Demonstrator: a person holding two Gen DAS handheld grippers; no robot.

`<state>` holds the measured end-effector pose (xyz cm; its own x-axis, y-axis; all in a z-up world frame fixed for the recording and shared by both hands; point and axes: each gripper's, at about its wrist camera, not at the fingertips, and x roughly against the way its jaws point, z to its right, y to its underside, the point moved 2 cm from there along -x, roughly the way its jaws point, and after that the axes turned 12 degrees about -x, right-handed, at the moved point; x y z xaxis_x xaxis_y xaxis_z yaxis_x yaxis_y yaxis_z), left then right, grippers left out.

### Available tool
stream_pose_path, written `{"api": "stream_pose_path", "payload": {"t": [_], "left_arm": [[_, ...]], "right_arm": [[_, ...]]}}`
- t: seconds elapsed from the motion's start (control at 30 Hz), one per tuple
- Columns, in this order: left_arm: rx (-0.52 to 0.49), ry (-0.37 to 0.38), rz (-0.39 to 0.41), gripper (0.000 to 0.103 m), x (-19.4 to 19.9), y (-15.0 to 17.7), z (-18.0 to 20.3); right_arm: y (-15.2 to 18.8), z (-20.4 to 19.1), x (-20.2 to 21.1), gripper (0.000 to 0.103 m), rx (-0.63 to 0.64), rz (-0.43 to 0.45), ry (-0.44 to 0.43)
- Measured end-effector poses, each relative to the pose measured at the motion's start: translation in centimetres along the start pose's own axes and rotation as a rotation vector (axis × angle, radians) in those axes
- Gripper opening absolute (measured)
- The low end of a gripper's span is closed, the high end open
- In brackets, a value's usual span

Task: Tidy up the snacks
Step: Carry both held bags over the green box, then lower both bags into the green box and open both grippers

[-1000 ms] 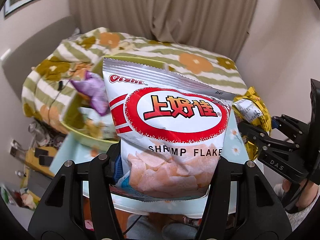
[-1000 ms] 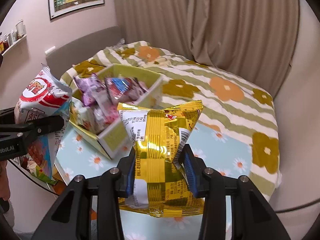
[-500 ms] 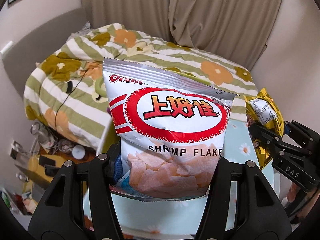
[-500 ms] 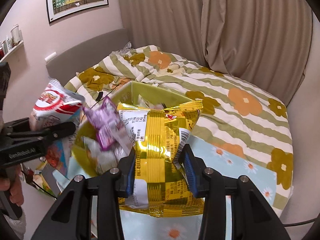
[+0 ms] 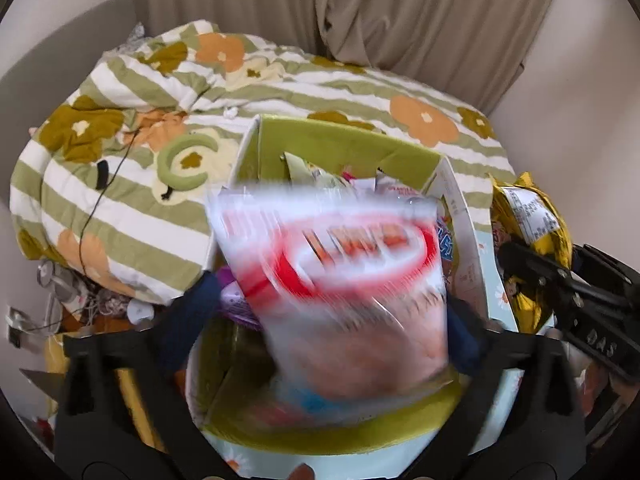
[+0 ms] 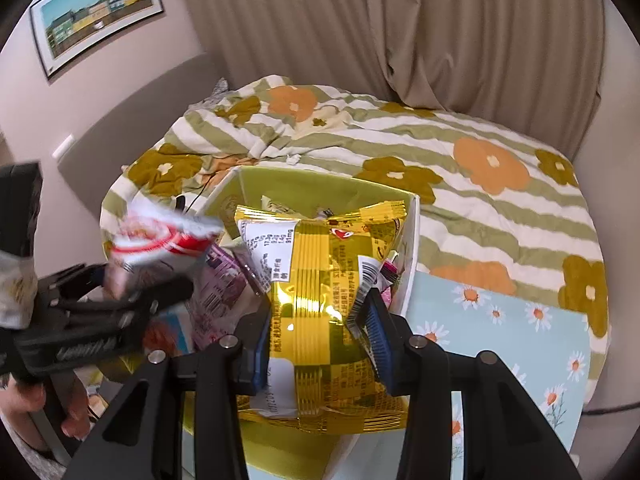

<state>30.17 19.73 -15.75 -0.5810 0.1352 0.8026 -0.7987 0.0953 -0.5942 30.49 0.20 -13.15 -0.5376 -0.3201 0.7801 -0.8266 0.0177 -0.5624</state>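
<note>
My left gripper point(image 5: 328, 324) is open over the green snack box point(image 5: 348, 148). The red and white shrimp flakes bag point(image 5: 340, 280) is blurred and slipping down between the spread fingers into the box. It also shows in the right wrist view point(image 6: 160, 236). My right gripper point(image 6: 320, 328) is shut on a gold foil snack bag point(image 6: 320, 292) and holds it above the box's near right side point(image 6: 412, 248). The gold bag shows at the right in the left wrist view point(image 5: 528, 224). The box holds several other snack packets.
The box stands on a light blue daisy-print table point(image 6: 500, 320). Behind it is a bed with a green striped flower quilt point(image 6: 440, 152), curtains and a framed picture point(image 6: 96, 12). Clutter and cables lie on the floor at the left point(image 5: 56, 292).
Both grippers have moved over the box. My left gripper has opened and the shrimp flakes bag is dropping from it. The right gripper still grips the gold bag.
</note>
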Motion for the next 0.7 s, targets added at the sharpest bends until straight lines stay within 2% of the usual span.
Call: {"api": "stream_pose_path", "payload": {"t": [0.27,0.47,0.7], "left_arm": [[-0.012,0.037,0.001,0.102,0.9,0.6,-0.1],[-0.040,0.068,0.013,0.102,0.7,-0.9,0.9],[-0.102,0.071,-0.032,0.102,-0.6,-0.8,1.9]], "right_arm": [[-1.5,-1.1,-0.1,0.039,-0.013,0.007,0.008],[-2.6,-2.0,-0.1,0.039,-0.001,0.025,0.004],[-3.1,-1.2,-0.9,0.039,-0.028,0.010,0.006]]}}
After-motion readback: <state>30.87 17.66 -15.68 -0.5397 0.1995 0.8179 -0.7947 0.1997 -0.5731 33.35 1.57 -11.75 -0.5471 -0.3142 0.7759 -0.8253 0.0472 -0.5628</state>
